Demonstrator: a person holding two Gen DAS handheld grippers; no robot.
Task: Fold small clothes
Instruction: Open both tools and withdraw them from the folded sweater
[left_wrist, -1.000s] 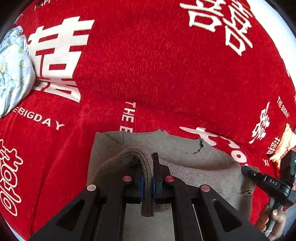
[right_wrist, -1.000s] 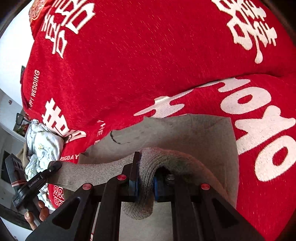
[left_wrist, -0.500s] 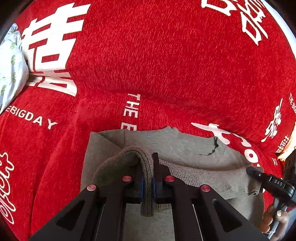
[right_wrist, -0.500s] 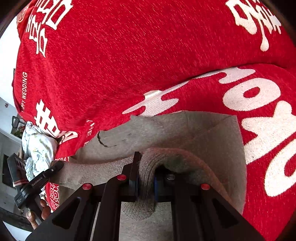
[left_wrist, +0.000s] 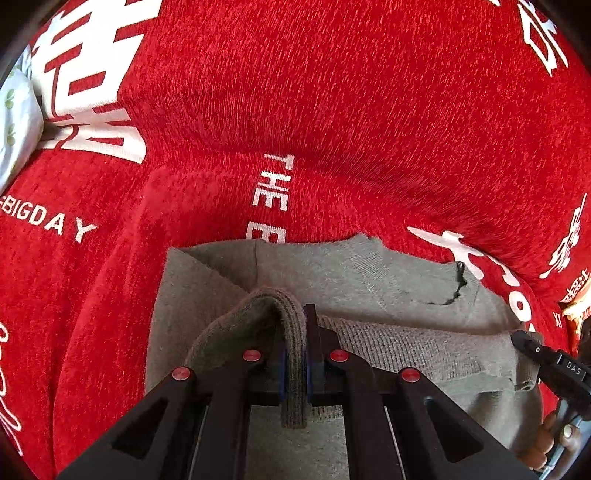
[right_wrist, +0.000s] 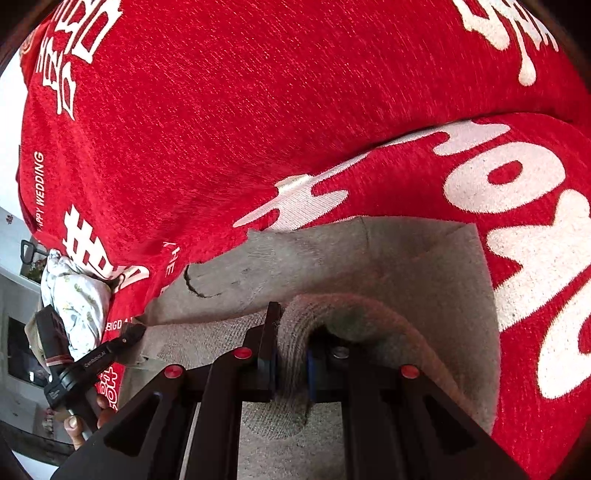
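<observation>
A small grey-brown knit garment (left_wrist: 388, 280) lies on a red blanket (left_wrist: 332, 110) with white lettering. My left gripper (left_wrist: 294, 354) is shut on the ribbed hem at the garment's left corner, and the fabric drapes over the left finger. My right gripper (right_wrist: 290, 350) is shut on the ribbed hem (right_wrist: 295, 325) at the garment's right corner. The hem stretches between the two grippers, lifted above the flat garment body (right_wrist: 406, 251). The right gripper also shows at the right edge of the left wrist view (left_wrist: 546, 362), and the left gripper at the left of the right wrist view (right_wrist: 92, 358).
A white floral cloth (right_wrist: 77, 295) lies bunched at the blanket's left edge, also seen in the left wrist view (left_wrist: 14, 122). The red blanket rises behind the garment. Room furniture (right_wrist: 18, 350) shows beyond the blanket's left edge.
Both grippers, still holding the hem, have moved forward over the garment toward its far edge. The bunched floral cloth has slid toward the frame edge.
</observation>
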